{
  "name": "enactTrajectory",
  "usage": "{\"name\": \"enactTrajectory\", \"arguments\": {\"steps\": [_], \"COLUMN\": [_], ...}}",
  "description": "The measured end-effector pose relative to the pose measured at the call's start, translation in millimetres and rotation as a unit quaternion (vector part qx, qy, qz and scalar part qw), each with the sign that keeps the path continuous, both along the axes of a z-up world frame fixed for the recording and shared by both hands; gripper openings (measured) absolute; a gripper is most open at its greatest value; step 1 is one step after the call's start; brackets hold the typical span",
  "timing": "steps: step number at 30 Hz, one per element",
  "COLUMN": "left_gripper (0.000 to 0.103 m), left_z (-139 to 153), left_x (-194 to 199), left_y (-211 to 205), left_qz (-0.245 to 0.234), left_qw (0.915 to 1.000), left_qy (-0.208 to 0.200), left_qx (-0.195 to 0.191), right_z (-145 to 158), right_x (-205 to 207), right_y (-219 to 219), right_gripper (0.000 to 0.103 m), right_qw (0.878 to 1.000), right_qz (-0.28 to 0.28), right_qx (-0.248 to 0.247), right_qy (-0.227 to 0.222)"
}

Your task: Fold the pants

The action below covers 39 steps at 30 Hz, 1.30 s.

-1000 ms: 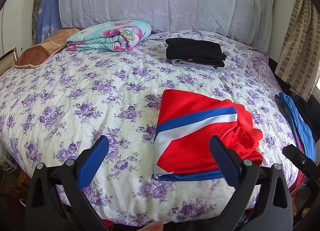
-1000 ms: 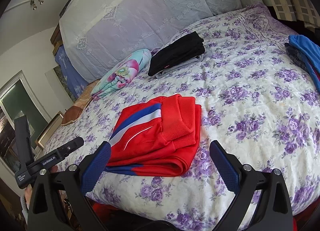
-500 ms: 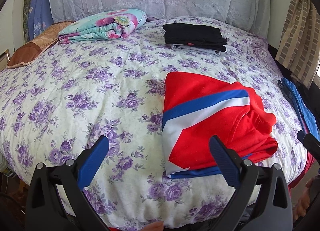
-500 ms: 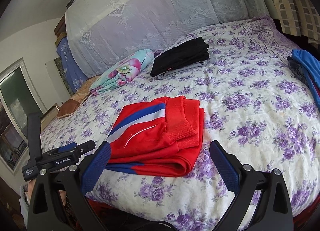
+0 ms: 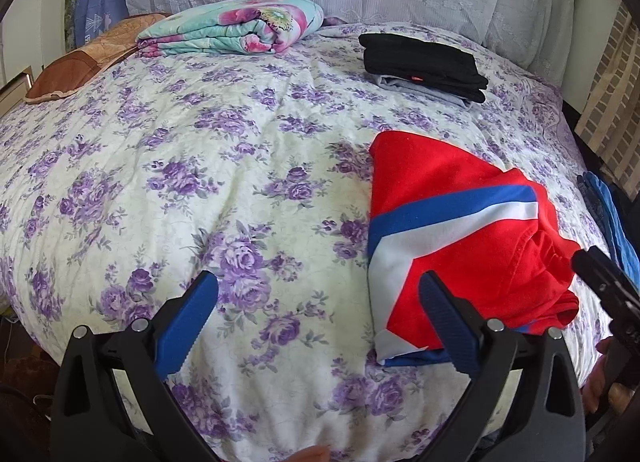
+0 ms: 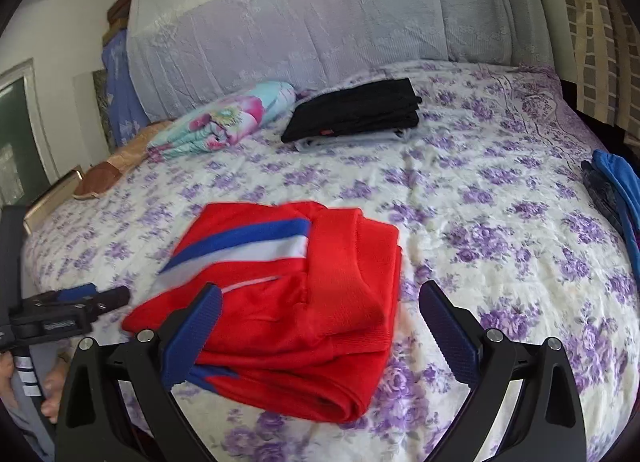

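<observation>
In the left wrist view the left gripper (image 5: pixel 318 316) hangs with jaws wide and empty over the bed (image 5: pixel 200 166), the folded red pants (image 5: pixel 456 246) beside its right jaw. In the right wrist view the right gripper (image 6: pixel 320 326), jaws likewise apart and empty, faces the pants (image 6: pixel 296 302) near the bed's front edge; folding looks finished, so next probably comes lifting the bundle to the black stack (image 6: pixel 356 110).

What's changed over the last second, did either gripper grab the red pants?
No grab. Both grippers, left and right, moved in closer over the folded red pants, jaws open and empty throughout. The pants, black stack and floral blanket stayed put.
</observation>
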<state>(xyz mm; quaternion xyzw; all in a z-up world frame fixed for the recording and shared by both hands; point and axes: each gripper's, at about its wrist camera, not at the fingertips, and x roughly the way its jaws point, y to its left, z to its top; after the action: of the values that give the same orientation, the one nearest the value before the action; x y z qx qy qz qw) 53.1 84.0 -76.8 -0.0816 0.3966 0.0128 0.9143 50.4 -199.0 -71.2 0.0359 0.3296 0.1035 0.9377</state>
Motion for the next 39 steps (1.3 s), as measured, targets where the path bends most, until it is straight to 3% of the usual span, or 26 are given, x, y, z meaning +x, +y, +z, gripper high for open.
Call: {"name": "enactTrajectory", "arguments": {"steps": [4, 8, 12, 16, 19, 34, 36, 39], "left_gripper": [0.098, 0.098, 0.098, 0.098, 0.099, 0.098, 0.098, 0.098], "left_z": [-5, -13, -15, -18, -22, 9, 15, 23], "left_x": [3, 8, 9, 9, 11, -13, -17, -26], "left_y": [-1, -5, -8, -7, -6, -18, -21, -29], "left_qz": [0.0, -0.002, -0.004, -0.006, -0.005, -0.007, -0.002, 0.005], "left_qw": [1.0, 0.9998, 0.9997, 0.9997, 0.9997, 0.9993, 0.9989, 0.9978], "left_qy": [0.009, 0.019, 0.019, 0.021, 0.025, -0.024, -0.034, -0.055], "left_qx": [0.002, 0.009, 0.011, 0.008, 0.003, 0.027, 0.033, 0.038], "right_z": [-34, -18, 7, -22, -35, 42, 48, 49], "right_x": [1, -13, -18, -2, -11, -71, -72, -67], "right_y": [-22, -22, 0, 5, -14, -10, -7, 0], "right_gripper": [0.099, 0.099, 0.099, 0.099, 0.099, 0.099, 0.099, 0.099], "right_qw": [0.998, 0.999, 0.999, 0.999, 0.999, 0.997, 0.998, 0.999], "right_qz": [-0.001, -0.007, 0.011, 0.013, 0.011, 0.0, -0.014, 0.032], "right_qx": [0.037, 0.046, -0.001, -0.03, 0.023, 0.031, 0.018, 0.035], "right_qy": [0.05, 0.01, -0.042, 0.02, 0.029, -0.071, -0.055, -0.017]}}
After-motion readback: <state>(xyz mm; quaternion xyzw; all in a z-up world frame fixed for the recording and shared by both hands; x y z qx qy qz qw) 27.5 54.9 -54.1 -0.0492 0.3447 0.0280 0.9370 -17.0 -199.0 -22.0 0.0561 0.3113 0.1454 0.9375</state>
